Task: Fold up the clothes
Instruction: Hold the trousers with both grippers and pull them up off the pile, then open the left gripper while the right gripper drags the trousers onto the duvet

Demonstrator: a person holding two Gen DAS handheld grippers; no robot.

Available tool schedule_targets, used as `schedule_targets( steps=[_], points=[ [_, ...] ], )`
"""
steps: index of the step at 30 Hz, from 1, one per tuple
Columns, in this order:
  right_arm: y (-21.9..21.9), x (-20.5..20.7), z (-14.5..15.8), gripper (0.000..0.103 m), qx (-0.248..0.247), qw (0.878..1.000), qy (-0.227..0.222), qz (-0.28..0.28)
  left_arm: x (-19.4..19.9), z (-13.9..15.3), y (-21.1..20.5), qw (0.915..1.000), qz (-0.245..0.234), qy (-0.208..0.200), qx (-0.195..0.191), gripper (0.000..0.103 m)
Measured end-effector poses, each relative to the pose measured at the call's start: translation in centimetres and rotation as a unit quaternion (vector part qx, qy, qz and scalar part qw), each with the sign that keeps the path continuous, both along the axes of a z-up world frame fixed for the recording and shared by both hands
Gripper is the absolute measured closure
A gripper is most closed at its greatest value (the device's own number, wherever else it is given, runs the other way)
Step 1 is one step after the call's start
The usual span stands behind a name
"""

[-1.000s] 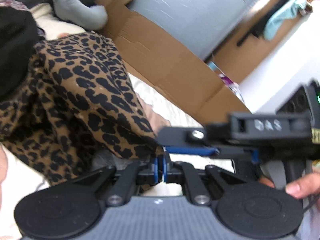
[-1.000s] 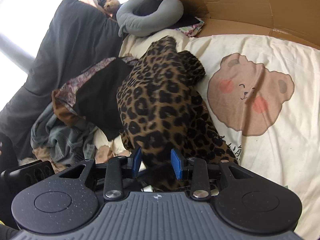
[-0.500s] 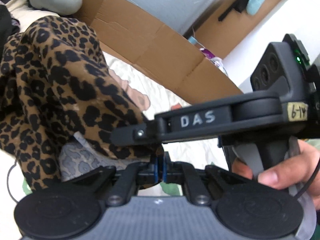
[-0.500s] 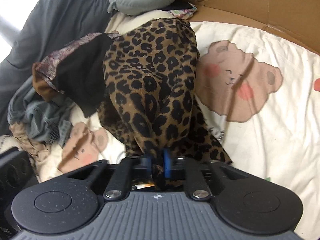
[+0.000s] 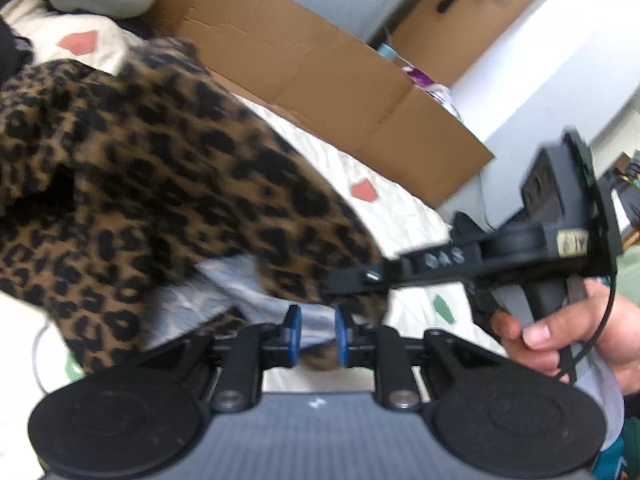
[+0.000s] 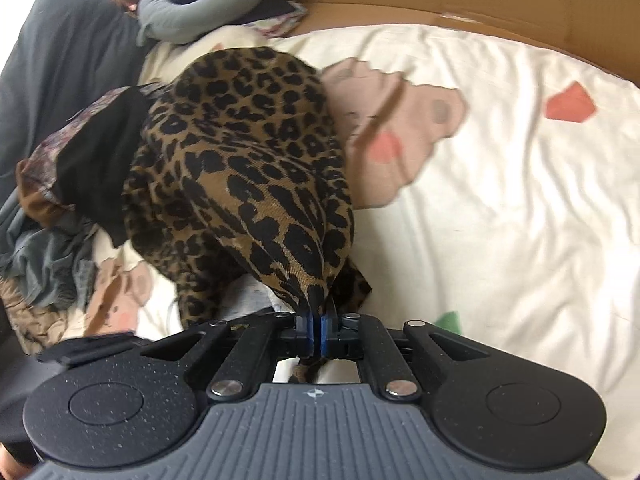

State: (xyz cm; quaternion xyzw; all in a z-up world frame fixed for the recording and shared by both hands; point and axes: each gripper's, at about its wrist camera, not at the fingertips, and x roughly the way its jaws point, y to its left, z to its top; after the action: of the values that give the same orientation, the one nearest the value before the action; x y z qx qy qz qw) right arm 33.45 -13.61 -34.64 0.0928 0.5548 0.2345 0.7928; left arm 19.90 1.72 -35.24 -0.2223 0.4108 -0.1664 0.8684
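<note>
- The leopard-print garment (image 6: pixel 248 168) is hanging bunched above the bear-print sheet (image 6: pixel 500 184), beside a pile of other clothes (image 6: pixel 52 248).
- The right gripper (image 6: pixel 316 330) is clamping a gathered edge of the garment, pads pressed together on the cloth.
- The left gripper (image 5: pixel 316 334) is standing with its pads apart; the pale inner side of the garment is lying between them, not pinched.
- Judged step: re-gripping for a fold. Keep the right clamp firm and take a single edge layer with the left, well apart from the right, so the cloth spreads flat.
- Against half a second ago, the left pads are now parted where they were closed on the garment; the right clamp is unchanged.
</note>
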Motion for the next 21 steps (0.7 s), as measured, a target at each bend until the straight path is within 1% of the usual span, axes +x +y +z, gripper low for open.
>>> schedule_targets(
  steps=[4,6,8,9,11,15,16,17,19,21],
  points=[
    [-1.1,0.1,-0.3,0.102,-0.010,1.000,-0.002,-0.010,0.8,-0.1,3.2,0.9993,0.031,0.007,0.017,0.085],
    [-1.7,0.2,-0.4,0.102,-0.015,1.000,-0.003,-0.015,1.5,-0.3,5.2,0.9984,0.049,0.009,0.026,0.082],
    [-2.3,0.3,-0.6,0.102,-0.019,1.000,-0.003,-0.020,1.4,-0.1,7.1,0.9968,0.071,0.011,0.036,0.072],
    [-2.5,0.3,-0.6,0.102,-0.019,1.000,-0.002,-0.023,1.3,0.0,8.0,0.9958,0.082,0.011,0.041,0.069],
    [-3.0,0.3,-0.7,0.102,-0.022,0.999,-0.002,-0.028,1.6,0.2,9.3,0.9935,0.099,0.009,0.055,0.059],
    [-4.3,0.3,-0.9,0.102,-0.030,0.998,-0.002,-0.045,3.0,0.5,11.8,0.9874,0.131,0.007,0.088,0.057],
    [-4.6,0.3,-1.0,0.102,-0.033,0.998,-0.002,-0.051,3.3,0.4,12.3,0.9855,0.140,0.008,0.096,0.054],
    [-5.1,0.4,-1.0,0.102,-0.035,0.998,-0.002,-0.056,3.5,0.4,12.9,0.9833,0.150,0.008,0.104,0.048],
    [-6.0,0.6,-1.0,0.102,-0.037,0.997,-0.001,-0.067,3.8,0.5,13.9,0.9781,0.169,0.006,0.122,0.043],
    [-6.8,0.7,-1.0,0.102,-0.040,0.996,-0.001,-0.078,4.1,0.2,14.6,0.9730,0.184,0.009,0.139,0.040]
  ],
)
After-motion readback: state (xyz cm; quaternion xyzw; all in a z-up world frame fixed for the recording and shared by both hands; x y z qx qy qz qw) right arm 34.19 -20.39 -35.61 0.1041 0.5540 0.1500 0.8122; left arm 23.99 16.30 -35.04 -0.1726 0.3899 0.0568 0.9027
